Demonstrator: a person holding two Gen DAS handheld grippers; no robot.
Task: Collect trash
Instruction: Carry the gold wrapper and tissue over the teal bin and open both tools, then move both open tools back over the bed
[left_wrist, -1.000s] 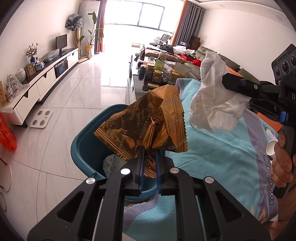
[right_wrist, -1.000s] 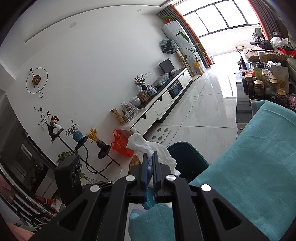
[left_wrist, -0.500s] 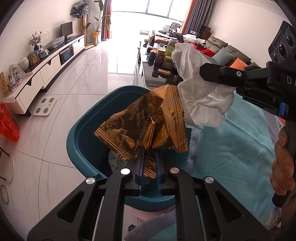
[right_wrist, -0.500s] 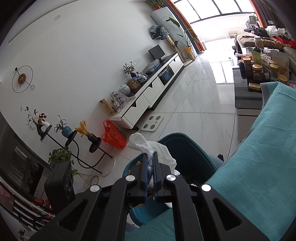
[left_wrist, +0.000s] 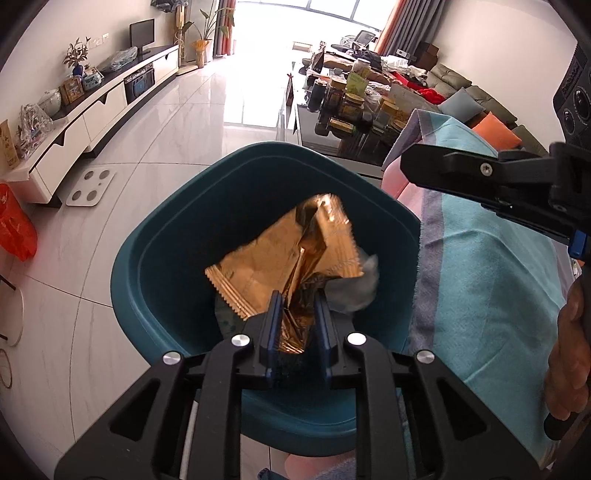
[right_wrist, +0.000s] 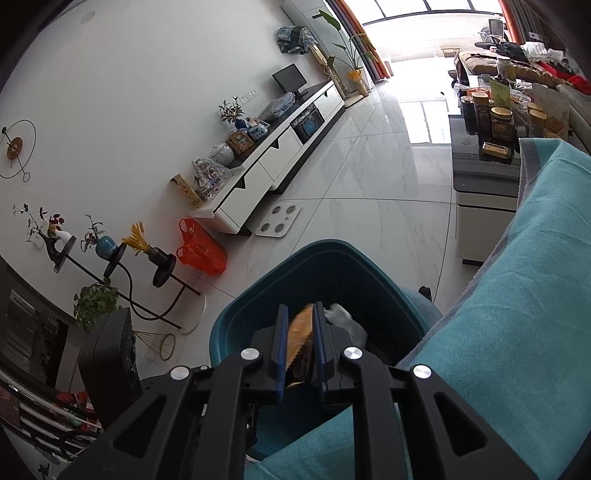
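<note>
A teal trash bin (left_wrist: 155, 258) stands on the floor beside the table; it also shows in the right wrist view (right_wrist: 332, 258). A gold snack wrapper (left_wrist: 284, 258) lies loose inside the bin, below my left gripper (left_wrist: 297, 314), which is open above it. A crumpled white tissue (left_wrist: 354, 291) lies in the bin next to the wrapper; it shows in the right wrist view (right_wrist: 343, 317). My right gripper (right_wrist: 300, 332) is open and empty over the bin; in the left wrist view it (left_wrist: 406, 166) reaches in from the right.
A teal cloth (left_wrist: 491, 280) covers the table right of the bin. A low table with jars (left_wrist: 351, 107) stands behind. A white TV cabinet (right_wrist: 280, 158), a floor scale (right_wrist: 279, 223), an orange bag (right_wrist: 201, 253) and a plant stand (right_wrist: 110, 258) line the left wall.
Both grippers have opened over the bin. The gold wrapper and the white tissue have dropped into it. Both views have tilted further down toward the bin.
</note>
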